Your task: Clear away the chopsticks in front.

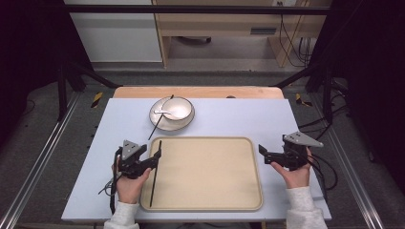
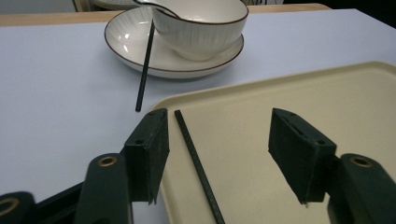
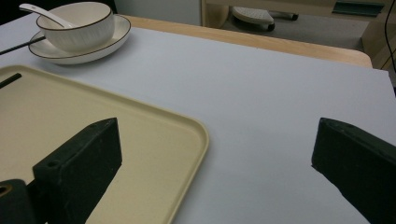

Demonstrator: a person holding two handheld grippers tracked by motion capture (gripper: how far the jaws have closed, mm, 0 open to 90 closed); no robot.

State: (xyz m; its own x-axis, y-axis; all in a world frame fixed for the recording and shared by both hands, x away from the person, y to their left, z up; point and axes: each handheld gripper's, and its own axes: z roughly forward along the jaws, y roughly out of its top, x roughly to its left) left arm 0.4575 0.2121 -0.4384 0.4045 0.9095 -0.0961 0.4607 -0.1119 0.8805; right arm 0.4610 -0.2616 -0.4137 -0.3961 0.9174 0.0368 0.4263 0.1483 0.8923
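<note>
Chopstick number one (image 1: 155,174) is black and lies flat along the left side of the tan tray (image 1: 210,205). It runs from near the tray's front edge up toward its far left corner. In the left gripper view this chopstick (image 2: 196,163) lies on the tray, just beside the left jaw, and nothing squeezes it.

The left gripper (image 1: 154,160) is over the left edge of the tray, above the far end of that chopstick. Its jaws stand apart and hold nothing.

A second black chopstick (image 1: 160,119) leans on the rim of the plate (image 1: 157,121), with its low end on the bench (image 1: 248,119) near the tray's far left corner. A white bowl (image 1: 179,109) sits on the plate, and a white spoon (image 1: 165,112) rests in the bowl. The plate is well behind the tray.

The right gripper (image 1: 263,153) is just past the right edge of the tray, over the bench. Its jaws are wide apart and hold nothing.
</note>
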